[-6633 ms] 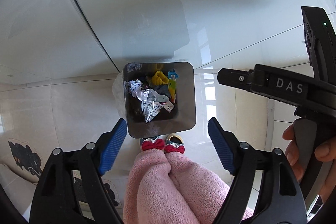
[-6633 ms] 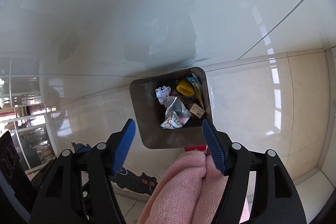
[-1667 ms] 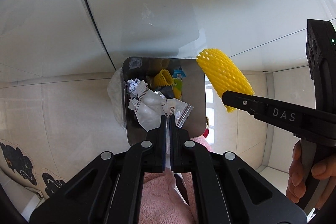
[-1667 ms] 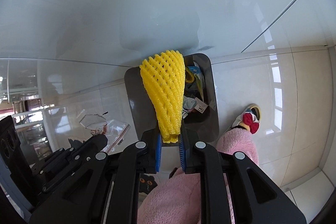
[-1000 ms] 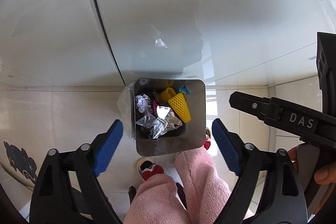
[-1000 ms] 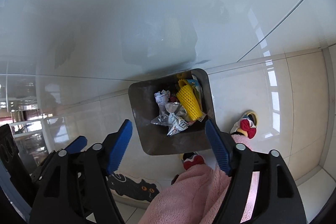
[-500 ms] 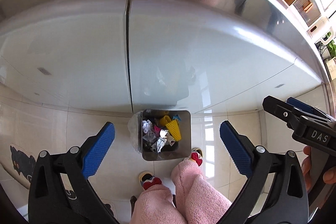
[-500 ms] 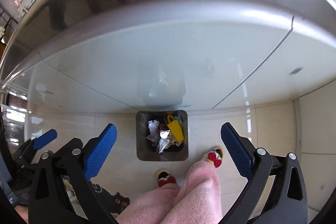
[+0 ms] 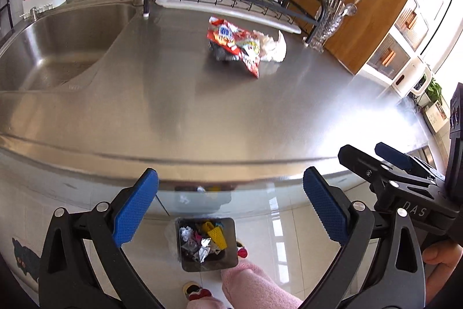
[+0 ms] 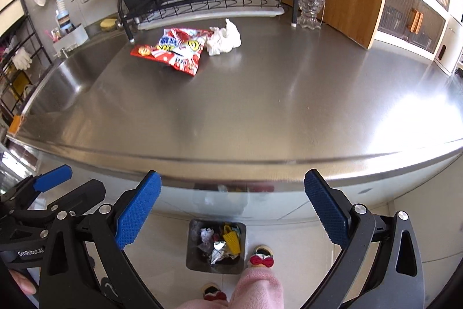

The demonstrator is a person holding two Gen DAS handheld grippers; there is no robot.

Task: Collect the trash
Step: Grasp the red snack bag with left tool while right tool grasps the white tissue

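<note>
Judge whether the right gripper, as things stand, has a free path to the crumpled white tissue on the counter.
Probably yes. The right gripper is open and empty, and bare steel counter lies between it and the tissue. The red snack wrapper lies beside the tissue, not in front.

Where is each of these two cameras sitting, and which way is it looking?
Left wrist: on the left hand-held gripper, open, looking down over the counter edge; pink-clad legs and the other gripper show.
Right wrist: on the right hand-held gripper, open, facing likewise; a leg and slippers show.
Shared: snack bag, tissue, bin.
</note>
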